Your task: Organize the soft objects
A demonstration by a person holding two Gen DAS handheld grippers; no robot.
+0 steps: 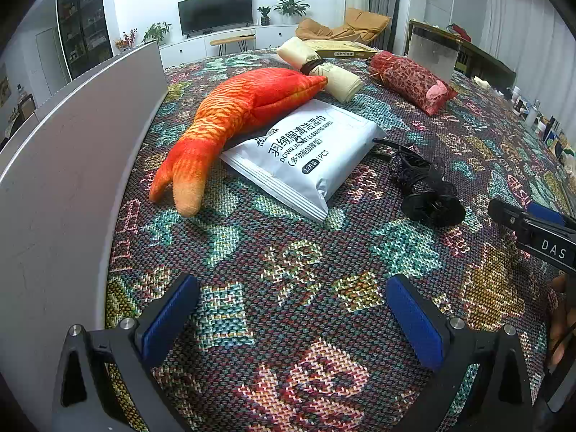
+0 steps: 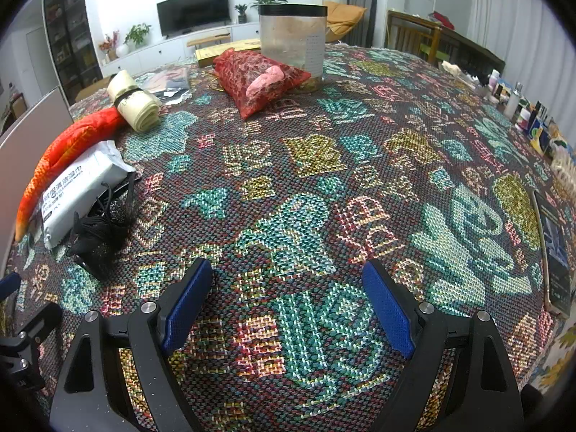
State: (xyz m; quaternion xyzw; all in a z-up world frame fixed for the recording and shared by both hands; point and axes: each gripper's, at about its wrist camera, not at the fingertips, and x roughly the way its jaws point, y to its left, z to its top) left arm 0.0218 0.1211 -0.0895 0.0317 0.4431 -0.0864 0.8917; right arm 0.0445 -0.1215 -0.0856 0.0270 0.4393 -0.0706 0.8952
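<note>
An orange plush fish (image 1: pixel 230 115) lies on the patterned tablecloth (image 1: pixel 288 252), partly over a white pack of wipes (image 1: pixel 306 154). A cream rolled cloth (image 1: pixel 320 68) and a red mesh pouch (image 1: pixel 410 79) lie farther back. A black fabric bundle (image 1: pixel 428 187) sits right of the wipes. My left gripper (image 1: pixel 291 309) is open and empty, short of the wipes. My right gripper (image 2: pixel 288 302) is open and empty over bare cloth; the fish (image 2: pixel 61 151), wipes (image 2: pixel 75 187), black bundle (image 2: pixel 97 237), roll (image 2: pixel 136 104) and pouch (image 2: pixel 259 79) lie to its left and ahead.
A grey box wall (image 1: pixel 72 165) stands along the left edge. A clear jar with a black lid (image 2: pixel 293 39) stands behind the pouch. Small bottles and items (image 2: pixel 522 111) line the right edge, with a flat booklet (image 2: pixel 554 252) nearer. The right gripper's tip (image 1: pixel 532 226) shows in the left view.
</note>
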